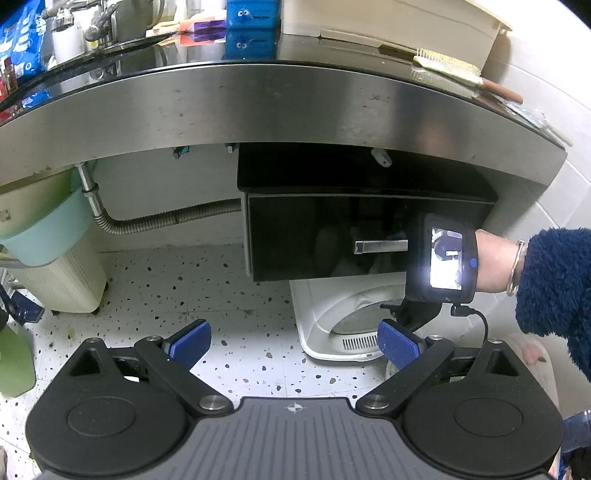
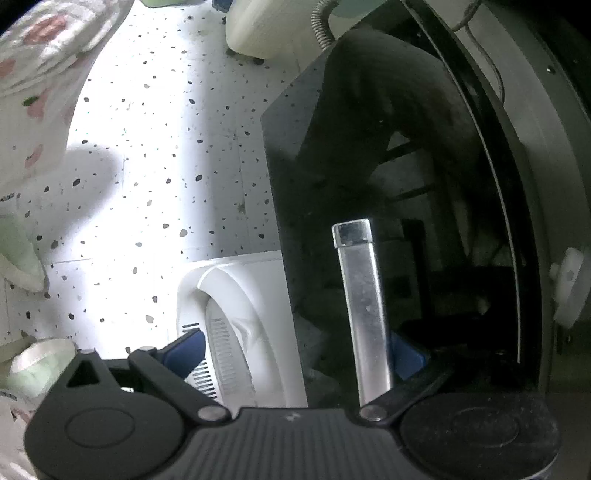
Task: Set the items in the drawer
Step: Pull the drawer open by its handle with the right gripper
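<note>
A glossy black drawer (image 1: 314, 236) hangs under the steel-edged counter, with a silver bar handle (image 1: 381, 246). My left gripper (image 1: 293, 341) is open and empty, held back from the drawer above the floor. The right gripper's body with its lit screen (image 1: 445, 258) shows at the drawer's right side. In the right wrist view the drawer front (image 2: 351, 177) fills the frame and the handle (image 2: 364, 306) runs between the spread blue pads; my right gripper (image 2: 295, 350) is open around it, one pad (image 2: 406, 356) behind the handle.
A hairbrush (image 1: 458, 72) and a cream box (image 1: 388, 22) sit on the counter, with blue packs (image 1: 251, 14) further back. A white appliance (image 1: 340, 321) stands below the drawer on the speckled floor. A teal bin (image 1: 48, 229) and flexible pipe (image 1: 162, 221) are left.
</note>
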A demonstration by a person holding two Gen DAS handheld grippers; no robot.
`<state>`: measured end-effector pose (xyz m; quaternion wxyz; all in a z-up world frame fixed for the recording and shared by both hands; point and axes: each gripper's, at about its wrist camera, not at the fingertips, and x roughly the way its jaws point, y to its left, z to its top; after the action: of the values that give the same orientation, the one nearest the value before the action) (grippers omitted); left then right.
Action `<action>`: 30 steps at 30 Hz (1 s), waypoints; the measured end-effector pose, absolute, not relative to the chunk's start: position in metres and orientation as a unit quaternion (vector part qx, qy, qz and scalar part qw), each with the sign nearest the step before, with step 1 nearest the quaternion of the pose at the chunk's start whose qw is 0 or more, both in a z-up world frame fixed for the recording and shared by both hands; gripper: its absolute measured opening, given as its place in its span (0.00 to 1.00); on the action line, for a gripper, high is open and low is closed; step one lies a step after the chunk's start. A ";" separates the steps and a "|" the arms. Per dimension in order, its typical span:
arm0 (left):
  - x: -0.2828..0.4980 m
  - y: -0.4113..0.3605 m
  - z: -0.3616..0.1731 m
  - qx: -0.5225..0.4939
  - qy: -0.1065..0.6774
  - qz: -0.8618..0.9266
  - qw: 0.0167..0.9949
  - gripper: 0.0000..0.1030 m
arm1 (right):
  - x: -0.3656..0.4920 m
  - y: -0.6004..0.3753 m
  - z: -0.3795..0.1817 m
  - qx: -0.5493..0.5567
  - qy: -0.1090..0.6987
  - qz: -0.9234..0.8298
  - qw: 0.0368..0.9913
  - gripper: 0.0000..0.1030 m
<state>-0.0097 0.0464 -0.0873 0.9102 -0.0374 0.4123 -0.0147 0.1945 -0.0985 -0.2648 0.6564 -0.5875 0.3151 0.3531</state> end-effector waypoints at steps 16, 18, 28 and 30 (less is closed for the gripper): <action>-0.010 0.048 -0.086 -0.046 0.409 -0.013 0.911 0.95 | 0.188 -0.099 -0.263 -0.579 0.320 0.353 0.662 1.00; -0.011 0.049 -0.085 -0.045 0.408 -0.012 0.912 0.95 | 0.187 -0.099 -0.262 -0.578 0.321 0.353 0.662 1.00; -0.010 0.050 -0.087 -0.047 0.409 -0.012 0.911 0.95 | 0.183 -0.099 -0.261 -0.582 0.318 0.355 0.659 1.00; -0.010 0.050 -0.087 -0.047 0.408 -0.013 0.911 0.95 | 0.180 -0.101 -0.261 -0.584 0.317 0.358 0.656 1.00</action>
<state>-0.0101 0.0496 -0.0866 0.9115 -0.0472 0.4085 -0.0131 0.1799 -0.1008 -0.2610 0.6558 -0.5842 0.3169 0.3579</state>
